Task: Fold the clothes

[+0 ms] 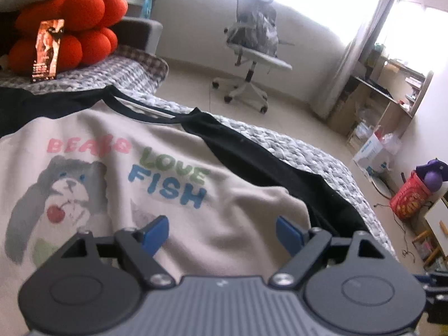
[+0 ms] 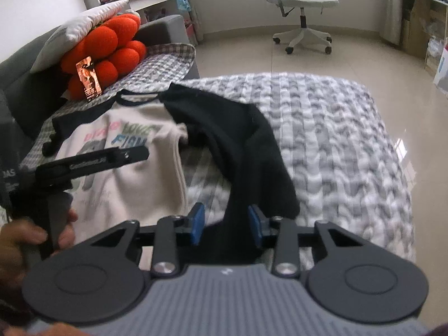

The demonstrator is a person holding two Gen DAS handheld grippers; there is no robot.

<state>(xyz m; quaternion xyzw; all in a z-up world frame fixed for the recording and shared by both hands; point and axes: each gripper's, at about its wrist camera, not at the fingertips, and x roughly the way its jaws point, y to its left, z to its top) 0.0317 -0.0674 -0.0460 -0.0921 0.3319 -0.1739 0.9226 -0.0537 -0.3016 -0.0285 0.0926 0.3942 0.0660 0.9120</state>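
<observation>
Plush: an orange plush (image 1: 75, 28) with a hanging tag is seen at the far left, stacked under a white pillow (image 2: 81, 32)
Shirt: a cream shirt (image 1: 156, 196) with black sleeves is laid face up on the grey-and-white quilted bed (image 2: 336, 140); a printed bear and "LOVE FISH" lettering are shown on its chest
Left gripper: the left gripper (image 1: 222, 235) is held above the shirt's cream body, its blue pads spread wide with nothing pinched between them
Sleeve: the black sleeve (image 2: 246, 151) is draped across the quilt to the right of the cream body
Right gripper: the right gripper (image 2: 227, 225) is partly parted, the sleeve's end lying between its pads; whether it is pinched cannot be told
Chair: a white office chair (image 2: 302, 8) is seen on the tiled floor beyond the bed
</observation>
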